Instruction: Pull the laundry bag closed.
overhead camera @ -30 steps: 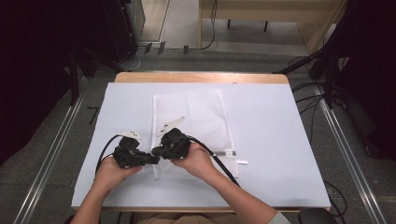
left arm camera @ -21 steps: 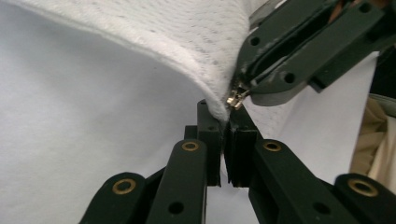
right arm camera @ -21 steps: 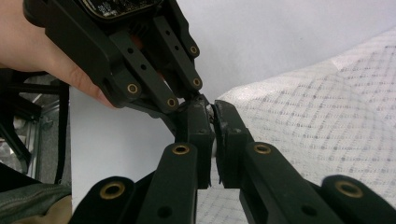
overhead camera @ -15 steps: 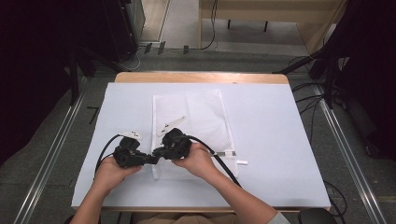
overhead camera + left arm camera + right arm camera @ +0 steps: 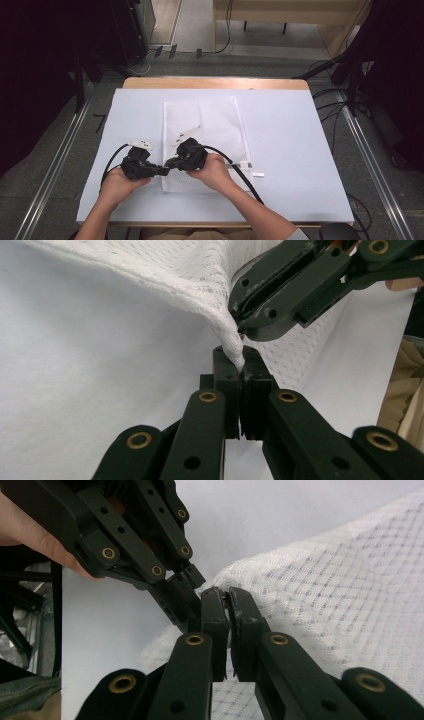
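Note:
A white mesh bag [image 5: 215,120] lies flat on the pale table cover [image 5: 300,150]. At its near left corner the two grippers meet tip to tip. My left gripper [image 5: 162,170] comes from the left, and in the left gripper view it [image 5: 240,360] is shut on a raised fold of the bag's edge [image 5: 175,270]. The right gripper [image 5: 170,162] points left from over the bag. Its jaws [image 5: 226,594] are closed at the same edge of the mesh [image 5: 350,580], just above the left gripper [image 5: 192,575]. What its tip pinches is too small to make out.
A thin strip [image 5: 240,165] and a small white tag [image 5: 257,174] lie at the bag's near right. A black cable [image 5: 245,182] trails from the right gripper across the bag. The wooden table edge [image 5: 215,82] runs along the far side, with dark equipment beyond.
Both hands have stayed almost in place. The right gripper has edged slightly toward the left one at the bag's corner.

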